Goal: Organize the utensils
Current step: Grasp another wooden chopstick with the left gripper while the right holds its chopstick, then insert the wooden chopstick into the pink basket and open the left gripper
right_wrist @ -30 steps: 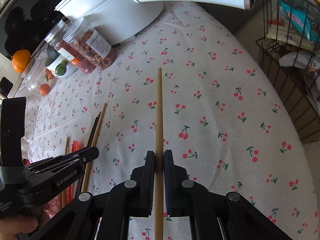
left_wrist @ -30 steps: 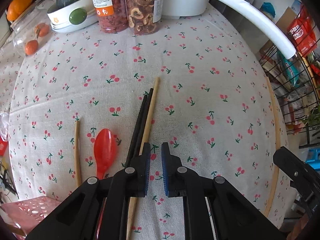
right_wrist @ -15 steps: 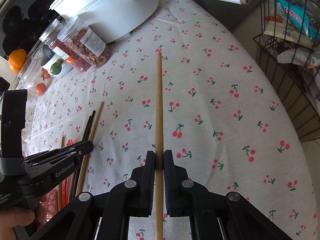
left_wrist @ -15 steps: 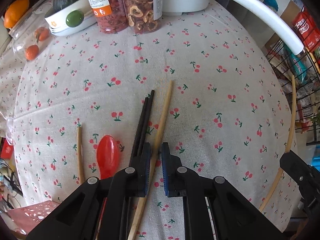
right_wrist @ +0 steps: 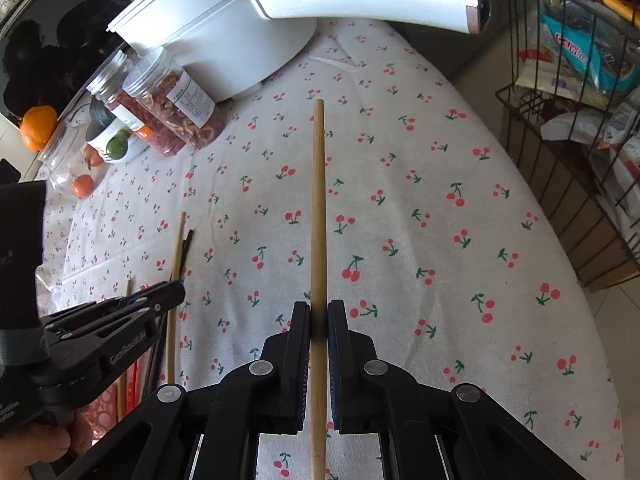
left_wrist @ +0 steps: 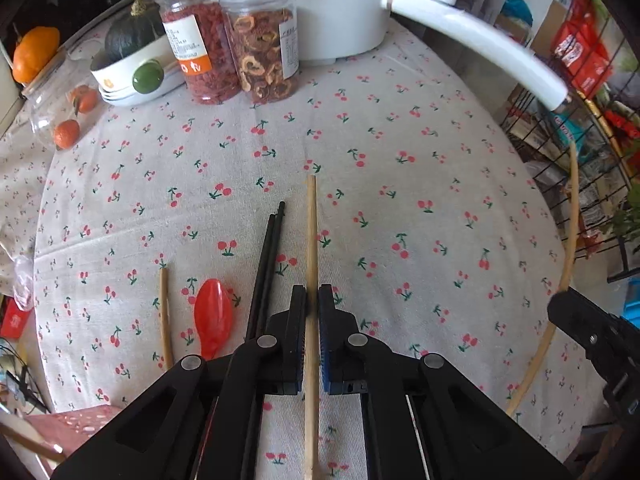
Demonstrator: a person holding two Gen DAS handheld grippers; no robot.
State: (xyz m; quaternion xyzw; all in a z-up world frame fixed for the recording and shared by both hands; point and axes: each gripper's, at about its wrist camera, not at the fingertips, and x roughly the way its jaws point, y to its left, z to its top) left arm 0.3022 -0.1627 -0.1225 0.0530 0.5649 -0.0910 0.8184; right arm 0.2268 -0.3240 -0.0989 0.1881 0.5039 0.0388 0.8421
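Observation:
My left gripper (left_wrist: 313,300) is low over the cherry-print tablecloth, its jaws close on either side of a wooden chopstick (left_wrist: 311,240) that lies on the cloth. Left of it lie a pair of black chopsticks (left_wrist: 269,256), a red spoon (left_wrist: 212,316) and another wooden chopstick (left_wrist: 164,316). My right gripper (right_wrist: 319,316) is shut on a second long wooden chopstick (right_wrist: 318,200) and holds it above the cloth. It also shows at the right edge of the left wrist view (left_wrist: 568,240).
Two jars of dried food (left_wrist: 228,40), a white electric pot with a long handle (left_wrist: 472,36), a bowl with a squash (left_wrist: 132,68) and a jar with oranges (left_wrist: 64,108) stand at the back. A wire rack (right_wrist: 580,120) of packets stands off the table's right side.
My left gripper has shifted right, from beside the wooden chopstick to straddling it, and its jaws have narrowed around it. My right gripper still holds its chopstick, moved slightly.

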